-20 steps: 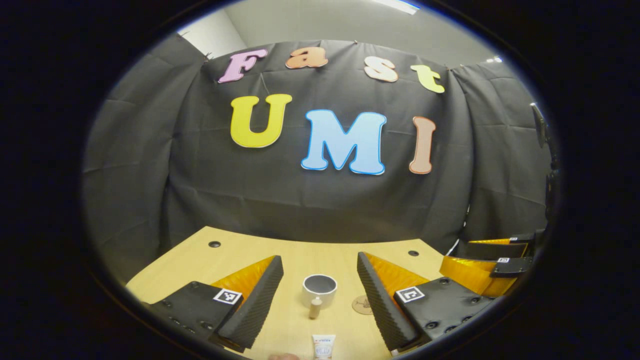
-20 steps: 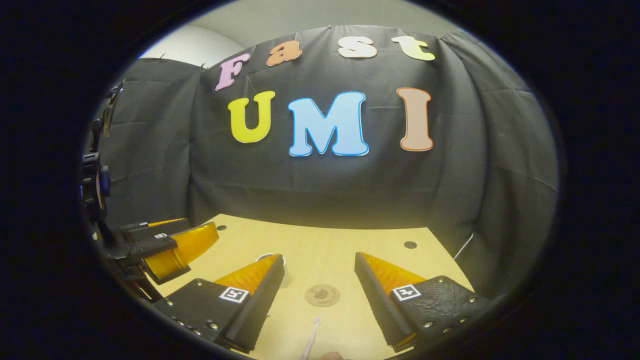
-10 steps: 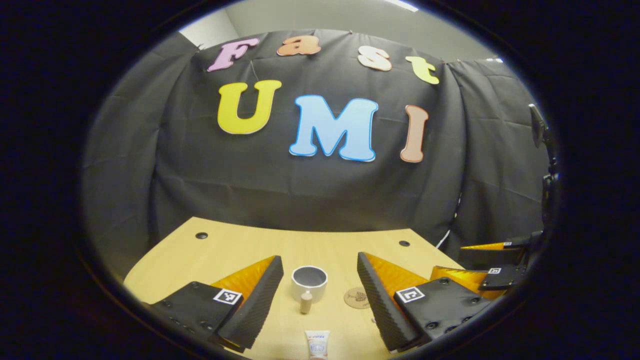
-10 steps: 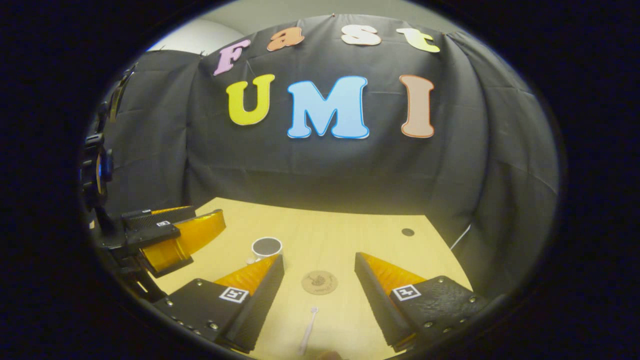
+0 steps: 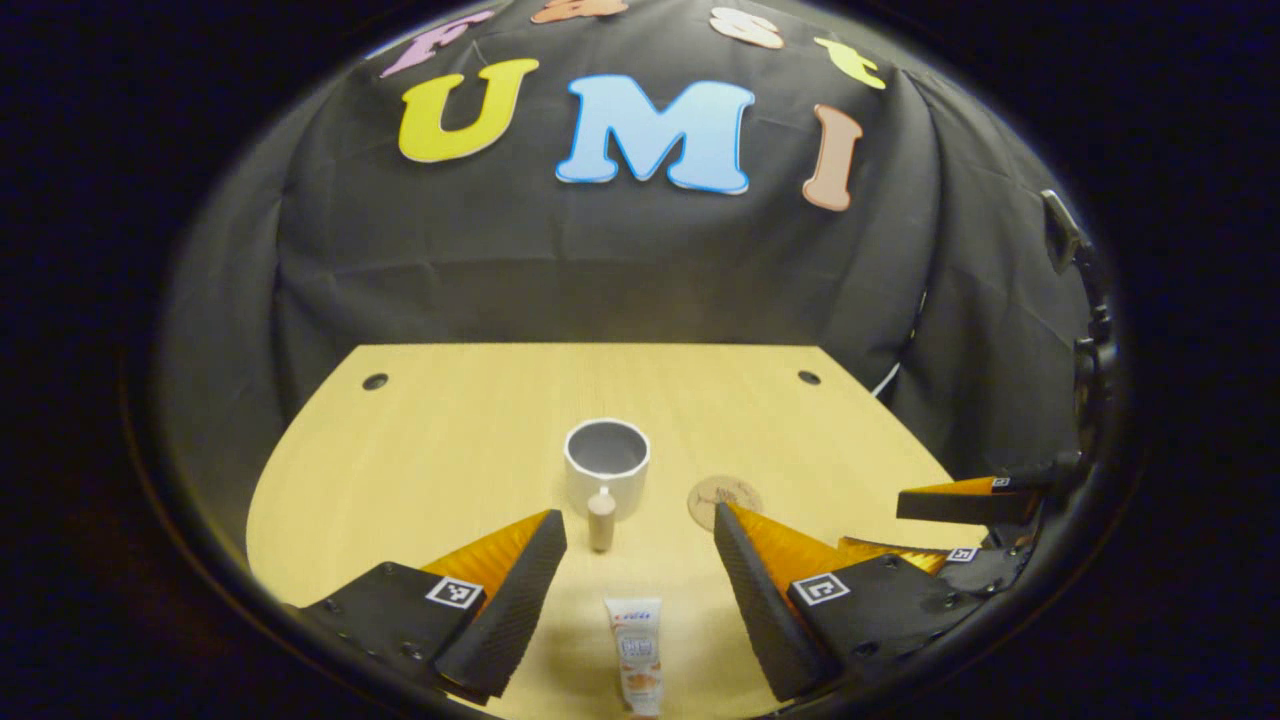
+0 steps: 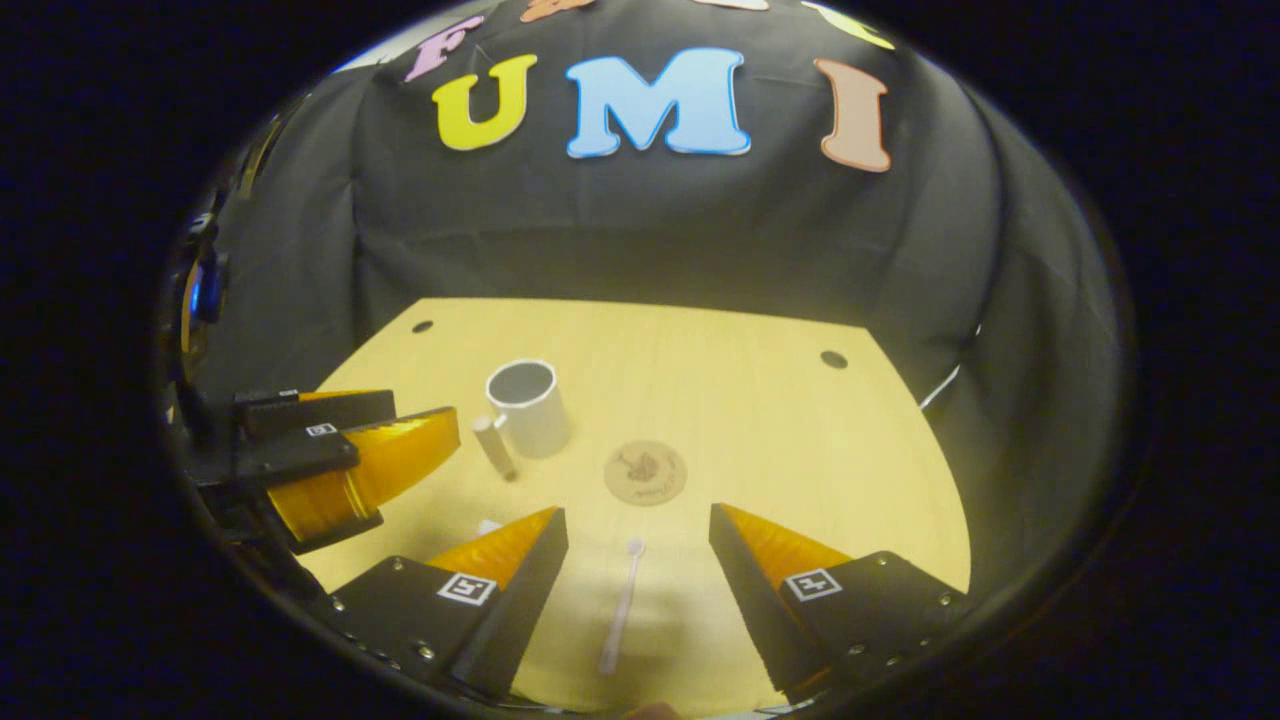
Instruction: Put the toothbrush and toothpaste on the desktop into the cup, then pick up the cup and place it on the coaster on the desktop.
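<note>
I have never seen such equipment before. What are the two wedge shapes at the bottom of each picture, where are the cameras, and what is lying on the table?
No robot arm is here: a person holds one two-finger gripper in each hand. A fisheye camera rides on each gripper and looks forward along its fingers, so the two wedges at the bottom are that gripper's own jaws.

In the left gripper view, the left gripper stands open above the toothpaste, which lies flat on the wooden table. Farther off stand a white cup, empty inside, with a handle toward the camera, and beside it a round coaster.

In the right gripper view, the right gripper is also open, above the toothbrush lying on the table. The left gripper appears there too, at the left edge.

Nothing is held yet.
</note>
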